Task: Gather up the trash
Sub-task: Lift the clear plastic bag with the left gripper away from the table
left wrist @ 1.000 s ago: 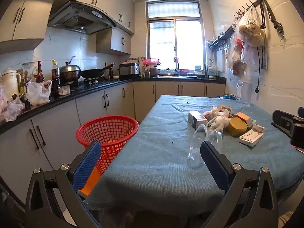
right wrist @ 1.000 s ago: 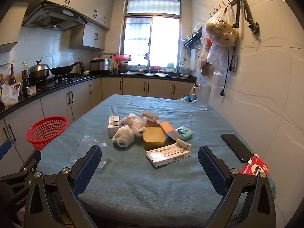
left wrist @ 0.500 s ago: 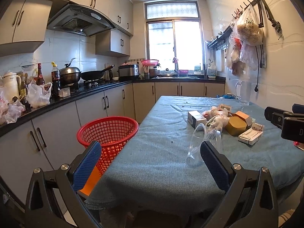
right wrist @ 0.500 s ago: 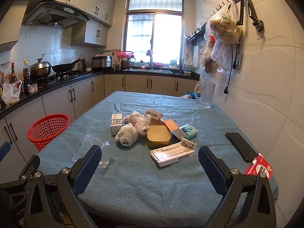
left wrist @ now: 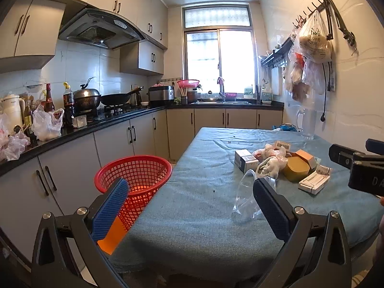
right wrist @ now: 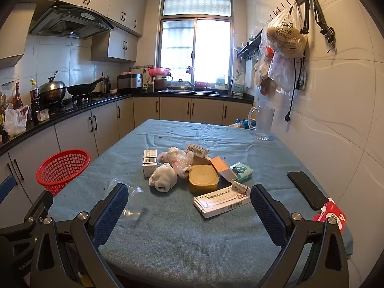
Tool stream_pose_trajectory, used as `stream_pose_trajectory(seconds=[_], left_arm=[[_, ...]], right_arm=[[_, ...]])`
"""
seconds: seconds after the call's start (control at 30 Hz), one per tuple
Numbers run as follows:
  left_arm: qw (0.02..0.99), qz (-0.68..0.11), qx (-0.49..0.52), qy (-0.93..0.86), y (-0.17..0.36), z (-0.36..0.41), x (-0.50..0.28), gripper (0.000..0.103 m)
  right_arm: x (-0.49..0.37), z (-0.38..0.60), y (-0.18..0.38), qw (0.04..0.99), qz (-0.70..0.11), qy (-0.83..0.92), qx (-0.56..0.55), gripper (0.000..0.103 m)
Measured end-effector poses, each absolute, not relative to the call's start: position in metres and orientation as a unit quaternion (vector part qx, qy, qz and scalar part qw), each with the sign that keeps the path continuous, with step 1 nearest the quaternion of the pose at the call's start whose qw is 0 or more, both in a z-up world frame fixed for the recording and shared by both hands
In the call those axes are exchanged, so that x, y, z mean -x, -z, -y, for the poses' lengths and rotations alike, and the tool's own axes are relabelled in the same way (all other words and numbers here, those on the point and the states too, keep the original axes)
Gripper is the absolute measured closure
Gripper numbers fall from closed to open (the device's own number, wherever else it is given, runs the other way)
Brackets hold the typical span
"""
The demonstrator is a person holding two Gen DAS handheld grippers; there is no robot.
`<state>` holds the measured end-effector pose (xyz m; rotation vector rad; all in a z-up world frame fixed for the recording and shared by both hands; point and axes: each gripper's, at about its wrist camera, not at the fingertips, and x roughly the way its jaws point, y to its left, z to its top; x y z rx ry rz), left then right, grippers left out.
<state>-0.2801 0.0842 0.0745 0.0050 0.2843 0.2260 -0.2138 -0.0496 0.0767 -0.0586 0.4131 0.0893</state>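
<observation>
Left claw [left wrist: 189, 206] spread wide, empty, above near tabletop [left wrist: 192, 216] edge. Red basket [left wrist: 134, 177] ahead-left of it, off tabletop side; clear plastic wrapper [left wrist: 244, 199] just inside its right finger. Right claw [right wrist: 189, 212] also spread, empty. Trash pile straight ahead: crumpled tissue [right wrist: 163, 176], yellow lid [right wrist: 203, 178], white medicine box [right wrist: 220, 201] nearest, just left of its right finger.

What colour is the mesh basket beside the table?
Red basket, clearest in the left wrist view.
</observation>
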Motion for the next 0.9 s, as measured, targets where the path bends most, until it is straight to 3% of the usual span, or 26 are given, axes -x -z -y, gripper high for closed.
stream_pose_trajectory(seconds=[0.9], left_arm=[[0.979, -0.19, -0.01, -0.073, -0.066, -0.072, 0.232, 0.0]], right_arm=[[0.176, 0.063, -0.053, 0.965, -0.258, -0.034, 0.026, 0.0]])
